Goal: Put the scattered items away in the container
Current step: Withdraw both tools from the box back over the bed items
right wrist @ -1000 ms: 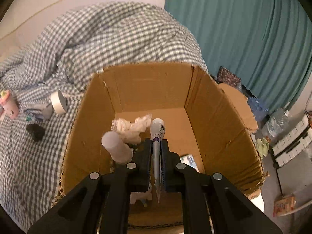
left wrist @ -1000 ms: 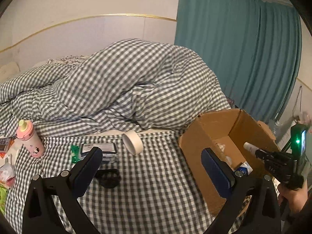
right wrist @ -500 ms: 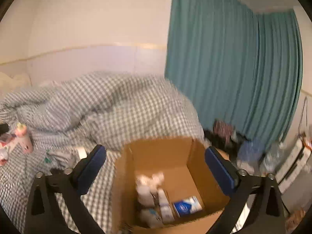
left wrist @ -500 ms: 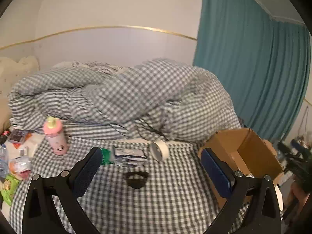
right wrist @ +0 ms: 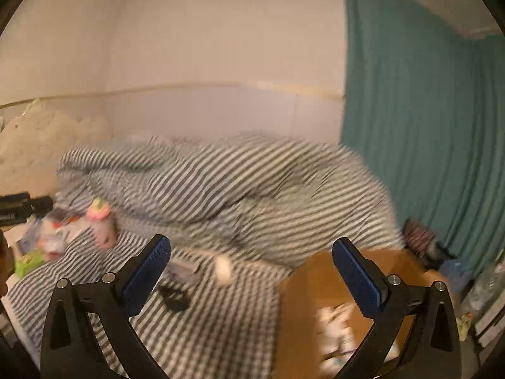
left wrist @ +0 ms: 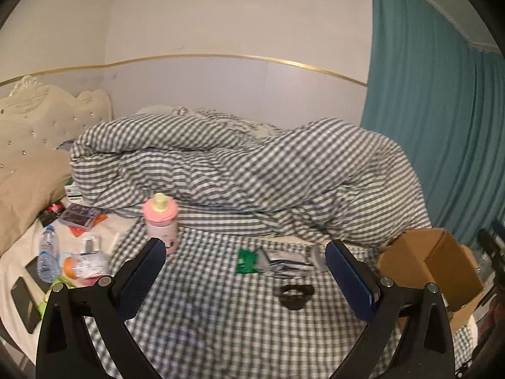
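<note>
Cardboard box (left wrist: 429,265) sits lower right in the left wrist view, brown corrugated, flaps up, open top, at the bed's right edge; in the right wrist view it is lower right (right wrist: 318,287), blurred, pale items inside, can't tell what. Scattered items on the checked sheet (left wrist: 205,300): black ring-shaped thing (left wrist: 295,293) lower centre, flat; green packet (left wrist: 247,260) touching a pile of flat wrappers (left wrist: 284,262); tape roll (left wrist: 317,257) on edge just beside the wrappers, partly behind the claw pad. Pink bottle (left wrist: 161,221) with yellow cap, upright, centre left.

Left claw (left wrist: 244,281) released, jaws wide apart, blue textured pads, nothing between them. Right claw (right wrist: 251,276) also spread wide, empty; that view is motion-blurred.

Around: lumpy gingham duvet (left wrist: 252,173) heaped across mid frame behind the items. Left edge: clear water bottle (left wrist: 49,259), snack packets, dark phone (left wrist: 25,303), beige pillow (left wrist: 28,189), cream tufted headboard (left wrist: 38,117) upper left. Teal curtain (left wrist: 442,126) down the right side.

Open sheet between the black ring and pink bottle; the box stands well apart from the bottle.
</note>
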`<move>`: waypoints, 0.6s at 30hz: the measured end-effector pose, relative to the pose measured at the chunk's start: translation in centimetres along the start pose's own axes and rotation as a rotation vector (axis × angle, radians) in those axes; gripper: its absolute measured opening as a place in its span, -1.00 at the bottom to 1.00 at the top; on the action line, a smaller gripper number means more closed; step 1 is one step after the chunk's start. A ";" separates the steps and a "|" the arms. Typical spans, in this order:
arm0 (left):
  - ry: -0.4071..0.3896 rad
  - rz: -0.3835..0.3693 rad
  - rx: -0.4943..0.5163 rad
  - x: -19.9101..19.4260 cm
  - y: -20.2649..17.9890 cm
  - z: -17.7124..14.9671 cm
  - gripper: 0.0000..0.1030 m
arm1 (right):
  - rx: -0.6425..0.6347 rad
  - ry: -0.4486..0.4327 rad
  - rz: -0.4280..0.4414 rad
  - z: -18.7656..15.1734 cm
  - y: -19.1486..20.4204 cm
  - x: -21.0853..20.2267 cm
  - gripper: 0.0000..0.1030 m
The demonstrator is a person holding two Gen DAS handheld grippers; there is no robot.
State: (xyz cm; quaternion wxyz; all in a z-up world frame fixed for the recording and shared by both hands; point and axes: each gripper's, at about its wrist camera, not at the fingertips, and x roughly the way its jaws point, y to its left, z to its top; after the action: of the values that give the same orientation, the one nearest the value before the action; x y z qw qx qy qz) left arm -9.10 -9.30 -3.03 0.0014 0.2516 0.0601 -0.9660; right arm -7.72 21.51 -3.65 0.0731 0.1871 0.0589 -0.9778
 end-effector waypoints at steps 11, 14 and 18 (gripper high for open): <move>0.095 0.058 0.010 5.4 4.2 -3.0 1.00 | -0.076 0.193 0.061 -4.2 6.3 7.7 0.99; 0.113 0.055 0.015 6.7 4.6 -3.5 1.00 | -0.089 0.218 0.083 -5.0 7.7 9.4 0.99; 0.124 0.050 0.042 8.7 4.3 -3.9 1.00 | -0.051 0.277 0.150 -6.3 8.5 11.9 0.99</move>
State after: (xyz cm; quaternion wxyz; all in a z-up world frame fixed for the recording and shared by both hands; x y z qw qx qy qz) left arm -14.65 -12.84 -11.17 0.0163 0.3124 0.0333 -0.9492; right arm -15.02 12.62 -14.63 0.1420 0.3222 0.0789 -0.9326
